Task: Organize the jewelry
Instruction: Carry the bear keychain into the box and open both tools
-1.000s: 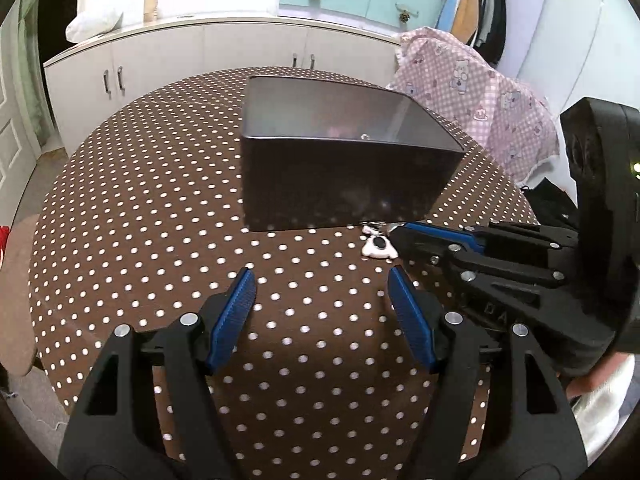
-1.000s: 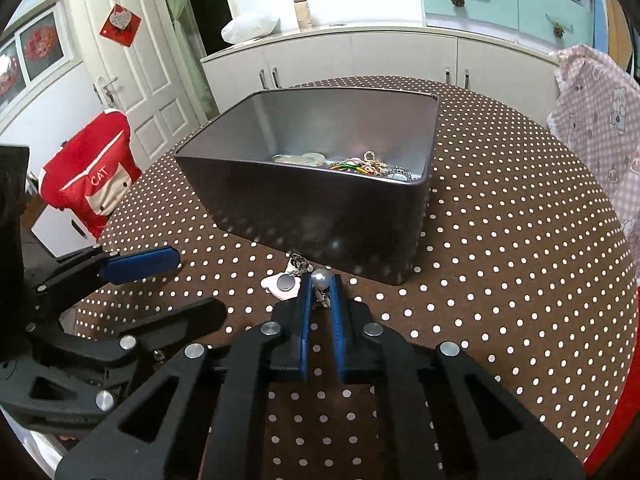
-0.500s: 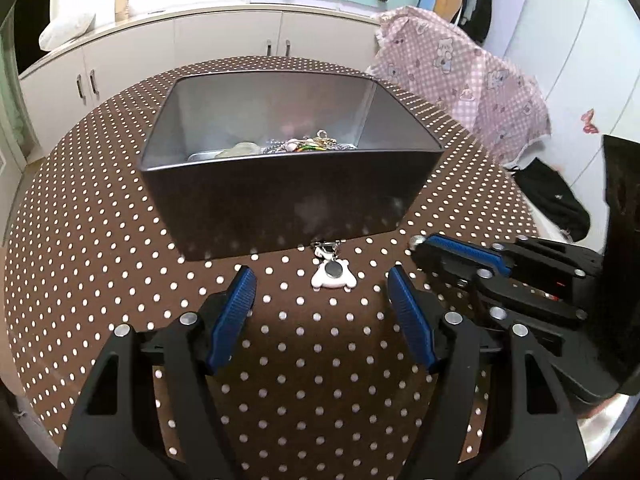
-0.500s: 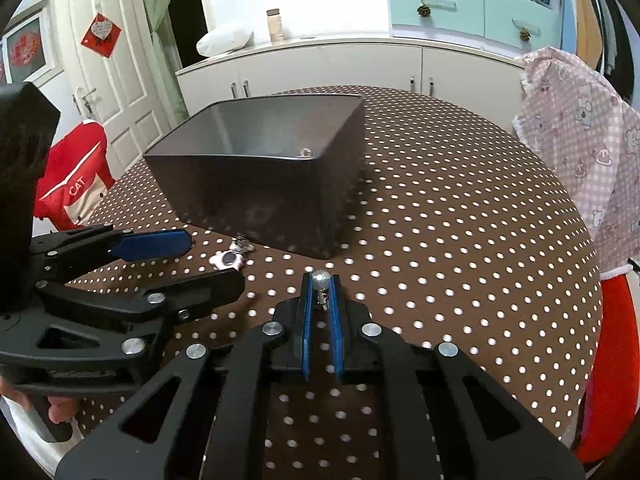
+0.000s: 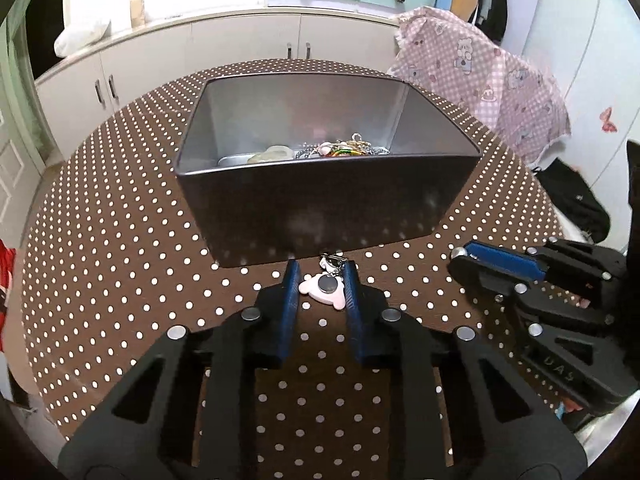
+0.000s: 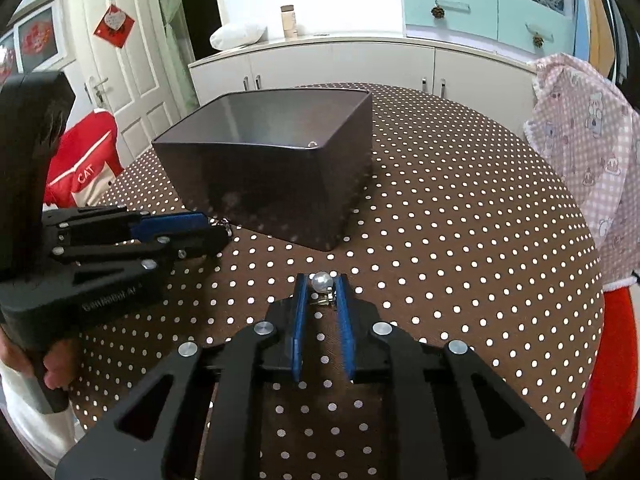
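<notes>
The little white bear-shaped charm (image 5: 323,287) lies on the dotted counter (image 5: 120,272), just in front of the near wall of the dark metal box (image 5: 320,208), and the left gripper (image 5: 319,286) now has it between its blue pads. A second ago those jaws stood wide with the charm lying ahead of them; they have just been closing, and the pads sit at the charm's two sides, pinching it or about to. That looks like the pickup: next comes a lift over the rim to join the chains and trinkets (image 5: 344,148) piled at the far right of the box floor.

Off to the right, the right gripper (image 6: 321,286) carries a pearl bead with a small metal clasp (image 6: 322,281) at its tips. Its jaws were pressed tight on the bead a moment back; they have just been opening a touch, and whether the pads still bite I cannot tell. If they let go here, the bead lands on the counter, near the box's right corner, not inside.
</notes>
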`<state>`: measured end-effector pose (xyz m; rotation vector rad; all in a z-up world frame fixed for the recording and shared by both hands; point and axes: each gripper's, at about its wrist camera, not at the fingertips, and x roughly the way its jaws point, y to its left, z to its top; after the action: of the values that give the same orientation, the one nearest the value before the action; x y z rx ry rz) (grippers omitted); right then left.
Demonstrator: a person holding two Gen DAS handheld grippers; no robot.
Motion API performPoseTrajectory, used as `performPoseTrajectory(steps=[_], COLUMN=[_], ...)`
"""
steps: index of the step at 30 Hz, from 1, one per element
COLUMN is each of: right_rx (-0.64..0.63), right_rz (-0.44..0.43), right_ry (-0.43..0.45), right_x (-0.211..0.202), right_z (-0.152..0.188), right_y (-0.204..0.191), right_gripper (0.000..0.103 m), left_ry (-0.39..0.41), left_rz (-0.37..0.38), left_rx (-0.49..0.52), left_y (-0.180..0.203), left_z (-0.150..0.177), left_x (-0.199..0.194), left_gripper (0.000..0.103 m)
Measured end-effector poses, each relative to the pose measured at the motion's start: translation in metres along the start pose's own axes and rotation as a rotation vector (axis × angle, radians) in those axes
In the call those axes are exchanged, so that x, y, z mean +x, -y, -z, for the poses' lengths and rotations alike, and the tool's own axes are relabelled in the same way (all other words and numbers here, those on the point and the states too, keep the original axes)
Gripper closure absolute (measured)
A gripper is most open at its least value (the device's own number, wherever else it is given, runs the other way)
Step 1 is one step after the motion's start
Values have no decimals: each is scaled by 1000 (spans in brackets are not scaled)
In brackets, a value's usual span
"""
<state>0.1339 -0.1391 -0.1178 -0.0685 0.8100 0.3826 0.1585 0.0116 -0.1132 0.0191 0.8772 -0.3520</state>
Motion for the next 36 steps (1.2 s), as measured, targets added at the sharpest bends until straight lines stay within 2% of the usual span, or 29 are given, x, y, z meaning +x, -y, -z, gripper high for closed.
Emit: performPoseTrajectory(steps=[7, 17, 28, 36], right_rx=[7, 7, -47, -79], right_rz=[16, 37, 53, 32], right_ry=[13, 53, 156, 190], right_x=[-2, -18, -41, -38], right_z=[3, -3, -32, -57], right_y=[-4, -7, -14, -20], right_gripper=[92, 92, 92, 92], left_ry=[9, 66, 161, 213], left_rz=[-2, -16, -17, 5], left_rx=[-13, -30, -21, -7], left_y=[-8, -21, -25, -21], left_z=[8, 11, -6, -32], left_x=[-12, -40, -69, -77], left_gripper=[80, 80, 80, 80])
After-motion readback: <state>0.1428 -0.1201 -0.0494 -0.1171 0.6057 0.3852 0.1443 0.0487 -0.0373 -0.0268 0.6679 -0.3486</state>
